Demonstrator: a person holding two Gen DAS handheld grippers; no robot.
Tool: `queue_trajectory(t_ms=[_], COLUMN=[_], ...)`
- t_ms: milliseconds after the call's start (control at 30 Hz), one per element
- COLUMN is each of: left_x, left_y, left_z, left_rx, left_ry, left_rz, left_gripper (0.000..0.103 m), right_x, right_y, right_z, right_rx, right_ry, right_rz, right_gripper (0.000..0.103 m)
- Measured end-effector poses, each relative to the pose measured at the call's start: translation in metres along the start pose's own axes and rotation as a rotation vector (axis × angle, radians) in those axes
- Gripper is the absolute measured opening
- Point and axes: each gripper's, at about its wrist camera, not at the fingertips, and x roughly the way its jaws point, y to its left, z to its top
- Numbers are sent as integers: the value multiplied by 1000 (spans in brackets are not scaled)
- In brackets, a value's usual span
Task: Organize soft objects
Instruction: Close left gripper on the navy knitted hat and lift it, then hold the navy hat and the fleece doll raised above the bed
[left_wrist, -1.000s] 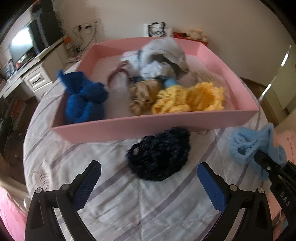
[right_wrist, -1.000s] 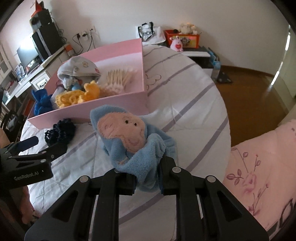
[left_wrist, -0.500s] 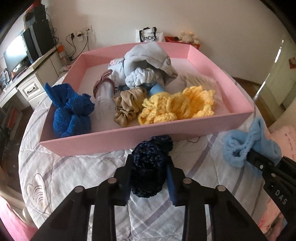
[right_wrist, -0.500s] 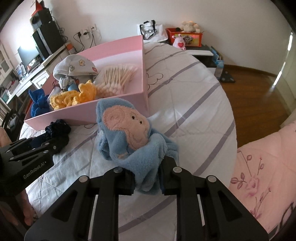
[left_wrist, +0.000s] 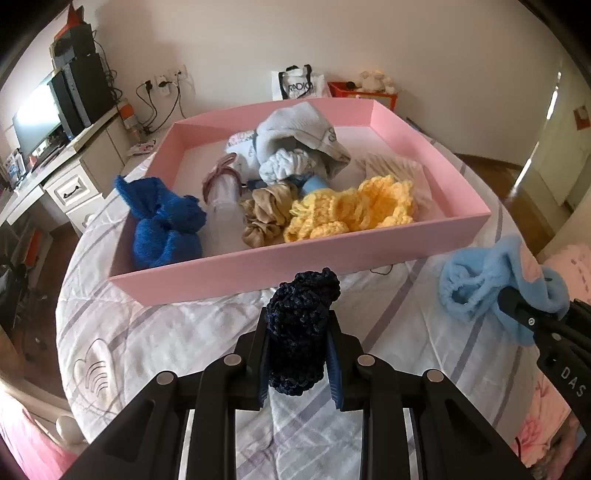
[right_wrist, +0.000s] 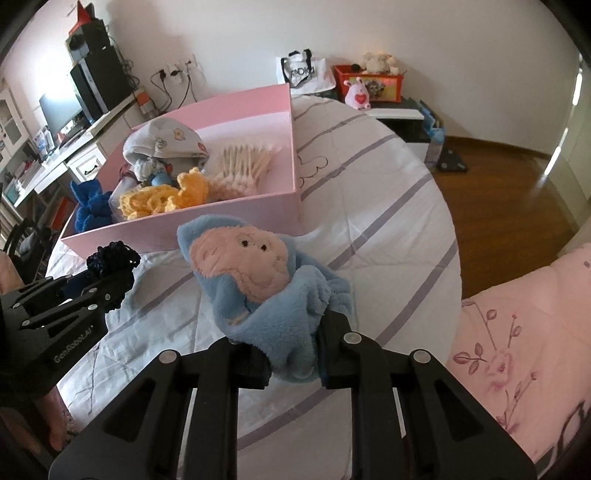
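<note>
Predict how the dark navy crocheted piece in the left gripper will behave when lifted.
The navy crocheted piece probably stays floppy: it bunches between the left gripper fingers. Its open, lacy knit suggests it is light. The rough yarn likely resists slipping.

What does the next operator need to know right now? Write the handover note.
Left gripper: shut on the dark blue scrunchie, held in front of the pink tray.
Right gripper: shut on the light blue plush cloth, also short of the tray.
Done: yellow crochet piece, blue cloth, beige scrunchie and grey hat lie in the tray.
Left: drop both held items into the tray.
</note>
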Motion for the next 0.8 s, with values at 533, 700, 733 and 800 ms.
queue_trajectory(t_ms=[533,700,733,800], left_x=[-66,-95,-104,-117], left_y=[31,37,38,38], left_z=[-32,-43,-46,-51], left_rx=[-65,-86,-89,-94], left_ry=[-78,-121,-136,-156], left_rz=[40,50,54,57], left_gripper=[22,22,22,22], right_x=[-52,-75,-78,-88], right_y=[39,53,56,59], right_z=[-11,-17,-19,-22], right_rx=[-76,-105,-109,-118], right_ry=[-89,-131,-139,-157], right_rz=[10,20,21,23], right_gripper=[16,16,16,16])
